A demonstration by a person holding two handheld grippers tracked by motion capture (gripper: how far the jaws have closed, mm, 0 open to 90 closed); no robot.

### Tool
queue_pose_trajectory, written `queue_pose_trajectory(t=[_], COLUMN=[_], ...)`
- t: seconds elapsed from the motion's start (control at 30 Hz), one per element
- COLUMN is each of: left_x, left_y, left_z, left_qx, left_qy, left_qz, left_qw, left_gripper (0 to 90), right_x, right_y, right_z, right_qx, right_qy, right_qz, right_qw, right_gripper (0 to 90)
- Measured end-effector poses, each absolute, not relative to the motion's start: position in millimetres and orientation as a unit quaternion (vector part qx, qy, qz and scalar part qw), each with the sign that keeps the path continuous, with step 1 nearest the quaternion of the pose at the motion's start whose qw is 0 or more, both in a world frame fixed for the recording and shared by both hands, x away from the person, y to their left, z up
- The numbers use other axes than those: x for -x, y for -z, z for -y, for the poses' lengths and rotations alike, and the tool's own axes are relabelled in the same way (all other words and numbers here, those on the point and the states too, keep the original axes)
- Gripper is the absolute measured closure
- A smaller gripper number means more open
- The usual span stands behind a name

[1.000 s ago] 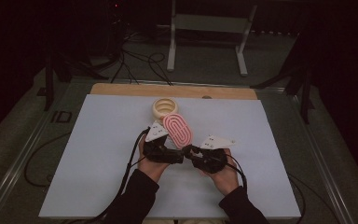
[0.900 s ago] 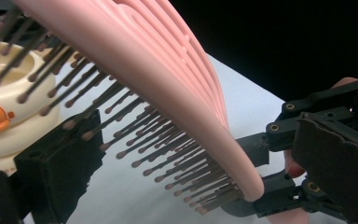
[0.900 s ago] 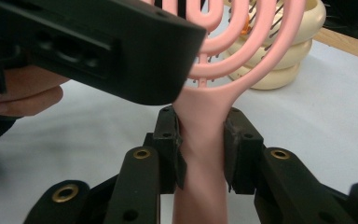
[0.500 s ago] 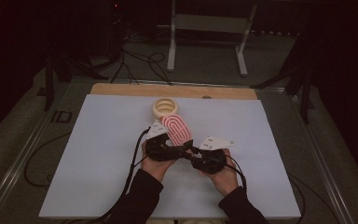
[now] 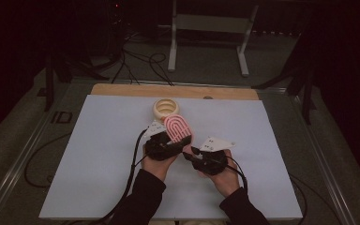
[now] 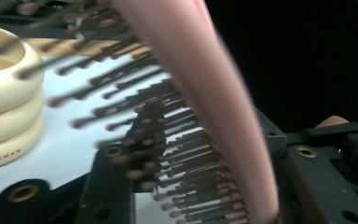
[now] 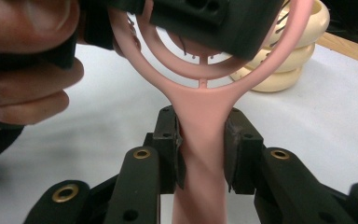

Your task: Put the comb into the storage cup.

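Observation:
A pink hairbrush (image 5: 177, 129) with dark bristles is held up over the white table sheet (image 5: 98, 154) between both grippers. My right gripper (image 7: 203, 140) is shut on its pink handle (image 7: 203, 112), pads pressed on both sides. My left gripper (image 6: 205, 158) has just been closing on the brush head (image 6: 205, 84). The bristles meet one jaw and the pink back meets the other. In the high view the left gripper (image 5: 171, 140) and right gripper (image 5: 190, 154) sit close together at the table's middle.
A cream ribbed ring-shaped holder (image 5: 166, 108) stands just behind the brush, also close in the left gripper view (image 6: 4, 93). A wooden strip (image 5: 122, 90) edges the table's far side. A metal stand (image 5: 206, 23) and cables lie beyond it.
The left gripper's jaws have drawn in onto the brush head. Both hands and the brush have stayed in place.

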State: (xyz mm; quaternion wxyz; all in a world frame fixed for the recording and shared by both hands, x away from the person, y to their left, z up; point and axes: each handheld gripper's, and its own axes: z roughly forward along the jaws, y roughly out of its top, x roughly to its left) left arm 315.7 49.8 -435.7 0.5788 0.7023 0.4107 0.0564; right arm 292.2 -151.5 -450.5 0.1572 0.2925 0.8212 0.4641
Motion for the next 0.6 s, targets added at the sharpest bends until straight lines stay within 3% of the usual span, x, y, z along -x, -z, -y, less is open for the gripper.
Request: queue_pose_trajectory(t=[0.5,0.6], left_x=[-312.9,-313.5], left_y=[433.9,433.3], left_z=[-48.1,-47.7], left_qx=[-0.693,-0.696], left_qy=[-0.040,-0.044], left_qz=[-0.403,-0.402], left_qw=[0.597,0.593], left_gripper=[62.9,63.3], right_x=[-293.7,-294.6], right_y=[452.0,450.6], right_z=[151.5,153.6], right_qx=[-0.295,-0.298], right_qy=[-0.461,-0.467], right_qz=[-0.822,-0.817], right_qw=[0.156,0.160], right_gripper=[69.1,62.4])
